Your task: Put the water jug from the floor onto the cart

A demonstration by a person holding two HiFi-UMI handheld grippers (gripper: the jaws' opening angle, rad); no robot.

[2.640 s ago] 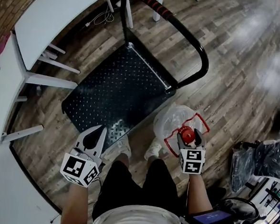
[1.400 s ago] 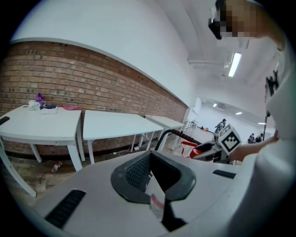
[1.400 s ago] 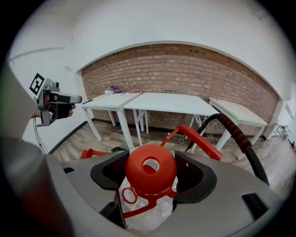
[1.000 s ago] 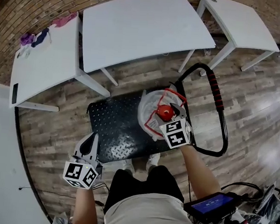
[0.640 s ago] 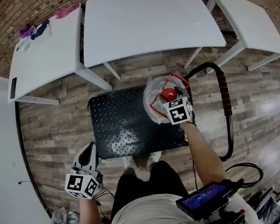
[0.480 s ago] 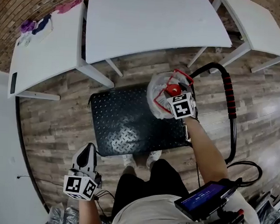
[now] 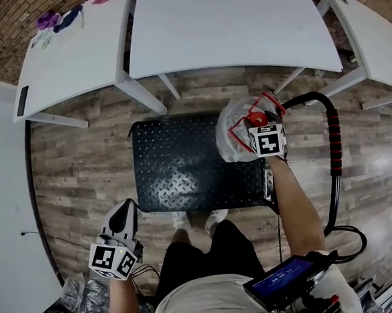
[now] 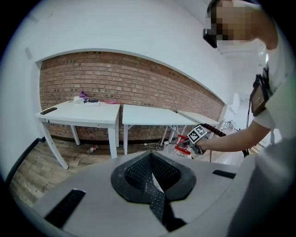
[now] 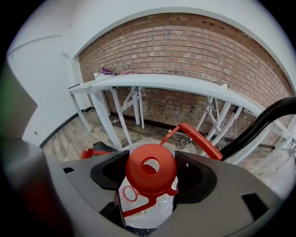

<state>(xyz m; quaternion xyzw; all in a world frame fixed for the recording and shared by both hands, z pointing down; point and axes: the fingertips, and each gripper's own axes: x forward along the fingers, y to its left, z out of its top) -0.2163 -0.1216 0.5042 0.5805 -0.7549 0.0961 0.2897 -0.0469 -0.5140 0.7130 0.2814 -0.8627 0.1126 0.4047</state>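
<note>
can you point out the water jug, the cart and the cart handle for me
water jug (image 9: 151,169): right gripper view, on its red cap
cart (image 7: 182,165): head view, on the bare black deck
cart handle (image 7: 334,142): head view, on the red-and-black grip

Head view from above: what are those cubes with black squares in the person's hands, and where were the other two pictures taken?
Each hand holds a two-jaw grasping tool; the marker cubes are part of them. The head view comes from a camera on the person's head, looking down. The other two come from cameras riding on each tool, looking along its jaws. The right tool is shut on the neck of a clear plastic water jug with a red cap, over the black metal cart; whether it rests there is unclear. The left tool is shut, empty.
</note>
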